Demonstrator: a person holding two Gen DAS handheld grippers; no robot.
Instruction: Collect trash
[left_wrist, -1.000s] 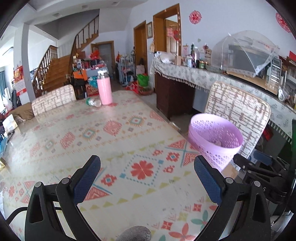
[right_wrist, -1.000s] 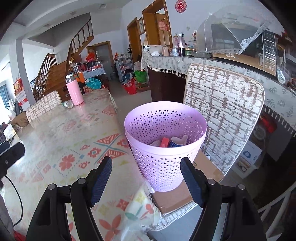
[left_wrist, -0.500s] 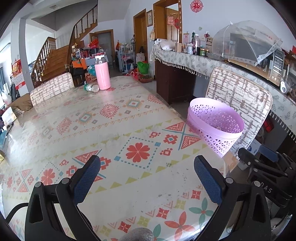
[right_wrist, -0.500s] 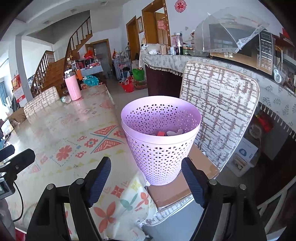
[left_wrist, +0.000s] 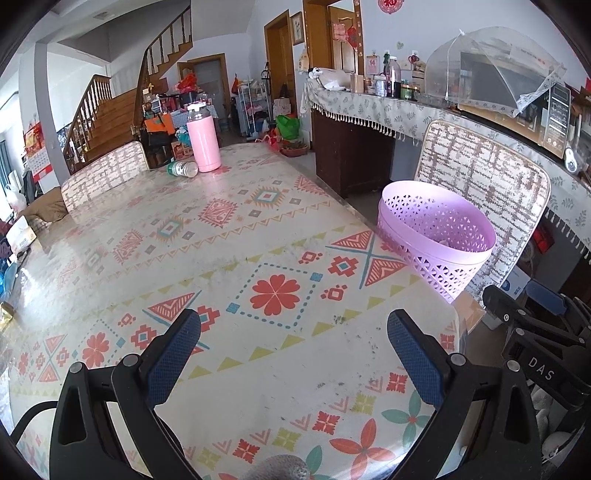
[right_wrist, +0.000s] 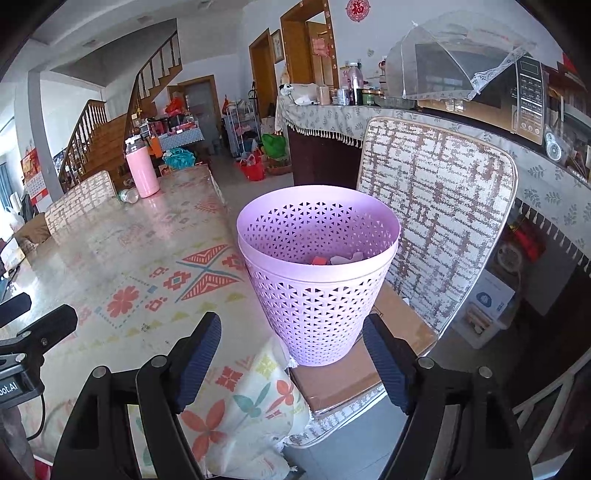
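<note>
Since a second ago we see the left gripper dipped lower over the surface, jaws wide, empty; right gripper steady, jaws wide, empty. Basket upright on chair, scraps inside. Remaining bottle lies flat far off beside flask, long axis crosswise

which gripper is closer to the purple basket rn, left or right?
Right. The right gripper points straight at the purple basket, which sits on the chair just ahead of its open fingers. The left gripper hangs open over the table, the basket off to its right.
</note>
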